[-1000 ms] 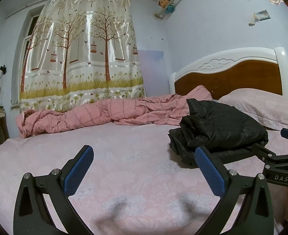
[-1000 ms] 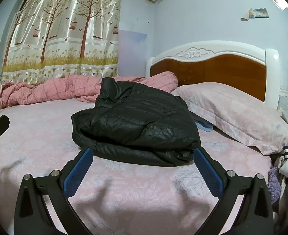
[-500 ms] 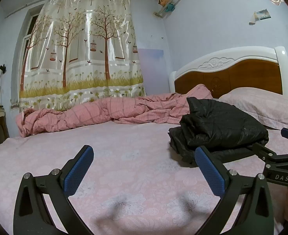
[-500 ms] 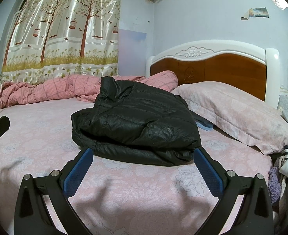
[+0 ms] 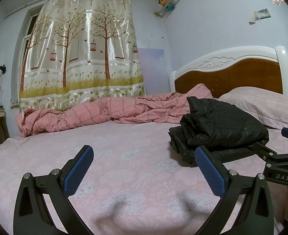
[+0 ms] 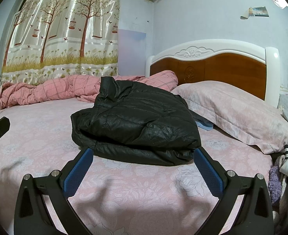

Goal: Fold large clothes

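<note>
Black puffer jacket [image 6: 136, 121] is seen folded into a compact bundle on the pink floral bedsheet [image 6: 144, 192], just in front of the pillow [image 6: 231, 109], with the plaid quilt [image 5: 104, 111] behind it. Against the frames of a second ago almost nothing has shifted; both views are only slightly altered, and the bundle is undisturbed. Left gripper [image 5: 144, 171] and right gripper [image 6: 144, 171] are held spread wide and empty, short of the jacket, so the fold is judged essentially complete.

Open sheet [image 5: 124, 166] ahead, jacket [image 6: 136, 121] blocking right, quilt [image 5: 104, 111] behind
</note>
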`<state>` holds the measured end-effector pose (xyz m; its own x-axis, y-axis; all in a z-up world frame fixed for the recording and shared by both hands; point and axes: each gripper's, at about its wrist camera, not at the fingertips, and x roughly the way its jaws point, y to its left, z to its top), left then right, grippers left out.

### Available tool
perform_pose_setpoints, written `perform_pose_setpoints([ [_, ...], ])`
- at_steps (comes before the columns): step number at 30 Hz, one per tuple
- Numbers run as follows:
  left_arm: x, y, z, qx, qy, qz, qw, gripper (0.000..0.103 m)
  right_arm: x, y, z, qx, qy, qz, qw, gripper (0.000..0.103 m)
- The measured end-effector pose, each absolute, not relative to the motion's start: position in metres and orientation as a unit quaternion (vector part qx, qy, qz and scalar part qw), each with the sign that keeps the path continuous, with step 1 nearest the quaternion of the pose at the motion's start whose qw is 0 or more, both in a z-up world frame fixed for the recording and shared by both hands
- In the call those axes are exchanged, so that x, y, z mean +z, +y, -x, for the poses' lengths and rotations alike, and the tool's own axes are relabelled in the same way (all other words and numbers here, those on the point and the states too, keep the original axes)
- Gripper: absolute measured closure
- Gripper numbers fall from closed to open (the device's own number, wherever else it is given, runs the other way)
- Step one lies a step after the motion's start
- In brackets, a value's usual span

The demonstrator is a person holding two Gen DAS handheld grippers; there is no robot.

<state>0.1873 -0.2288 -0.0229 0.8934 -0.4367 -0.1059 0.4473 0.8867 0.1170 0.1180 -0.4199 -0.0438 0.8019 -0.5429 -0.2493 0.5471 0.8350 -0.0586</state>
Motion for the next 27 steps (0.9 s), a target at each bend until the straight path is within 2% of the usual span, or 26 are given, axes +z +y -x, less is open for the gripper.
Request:
perform_pose_setpoints([
  [27,-0.0245,-0.2231,-0.1865,-0.227,0.036,-0.07,0.971,0.0,-0.0433,-0.4193,-0.1175,-0.287,0.13,-0.01,0.949,0.0],
])
